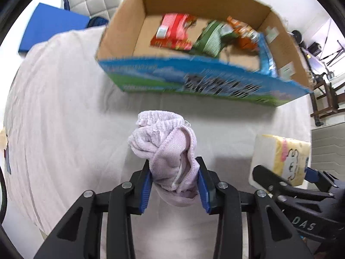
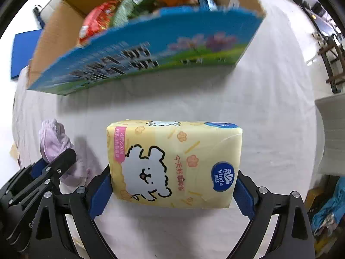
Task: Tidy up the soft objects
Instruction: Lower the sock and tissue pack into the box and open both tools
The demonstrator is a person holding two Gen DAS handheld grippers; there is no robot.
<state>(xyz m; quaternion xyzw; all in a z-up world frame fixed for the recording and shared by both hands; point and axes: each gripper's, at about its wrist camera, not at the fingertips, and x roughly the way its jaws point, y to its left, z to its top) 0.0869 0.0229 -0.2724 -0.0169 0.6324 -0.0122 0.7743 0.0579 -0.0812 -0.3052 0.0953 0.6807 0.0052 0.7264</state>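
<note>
Transport toward cardboard box: our left gripper clenches lilac cloth, our right gripper grasps tissue pack. We should clear the box's near wall before releasing.

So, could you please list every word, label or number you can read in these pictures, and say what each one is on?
"Vinda": blue badge on the tissue pack, held in the right gripper.
"4层×20包": pink strip on the same pack; the line beside it is too small to read.
"今天好", red, on the pack's front; the rest is unclear.
"DAS": body of the right gripper, seen from the left wrist view.
Large black print on the box: blurred, unreadable.
Snack packets in the box: blurred.
</note>
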